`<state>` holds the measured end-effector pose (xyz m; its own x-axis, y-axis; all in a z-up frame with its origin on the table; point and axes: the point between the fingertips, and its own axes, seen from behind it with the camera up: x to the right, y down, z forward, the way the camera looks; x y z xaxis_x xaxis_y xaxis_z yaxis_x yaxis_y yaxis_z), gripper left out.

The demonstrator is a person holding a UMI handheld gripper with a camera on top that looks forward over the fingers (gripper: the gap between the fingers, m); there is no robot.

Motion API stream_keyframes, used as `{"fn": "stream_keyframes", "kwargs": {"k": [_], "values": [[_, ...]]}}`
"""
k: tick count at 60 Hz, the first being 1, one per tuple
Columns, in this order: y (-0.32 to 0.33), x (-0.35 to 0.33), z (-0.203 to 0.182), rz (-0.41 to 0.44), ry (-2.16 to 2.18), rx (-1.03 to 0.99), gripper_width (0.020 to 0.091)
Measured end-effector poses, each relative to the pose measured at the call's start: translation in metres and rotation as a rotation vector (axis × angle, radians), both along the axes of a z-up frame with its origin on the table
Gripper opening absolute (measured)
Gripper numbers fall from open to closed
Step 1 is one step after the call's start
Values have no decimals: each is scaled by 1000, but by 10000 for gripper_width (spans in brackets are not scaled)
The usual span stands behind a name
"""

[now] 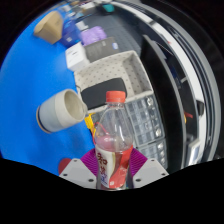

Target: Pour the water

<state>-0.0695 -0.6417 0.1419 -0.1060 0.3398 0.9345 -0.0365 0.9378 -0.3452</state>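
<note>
Jaws clenched on clear plastic bottle with red cap (113, 135), low on body; light, thin-walled, crushable; beige paper cup (62, 110) left of bottle

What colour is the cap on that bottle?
Red-orange. The cap tops the clear bottle held between the gripper fingers, seen in the gripper view.

Tongs (111, 165), two pale grey fingers, purple inner pads (88, 160), triangular tips
</note>
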Motion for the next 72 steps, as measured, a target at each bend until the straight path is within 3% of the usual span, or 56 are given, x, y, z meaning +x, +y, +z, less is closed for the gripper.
{"fn": "stream_keyframes", "kwargs": {"k": [30, 47, 59, 68, 72], "values": [[-10, -33, 25, 12, 118, 802, 361], [-14, -31, 36, 2, 180, 863, 361], [-1, -26, 40, -2, 141, 592, 364], [4, -15, 27, -37, 24, 74, 365], [10, -14, 31, -4, -58, -180, 364]]}}
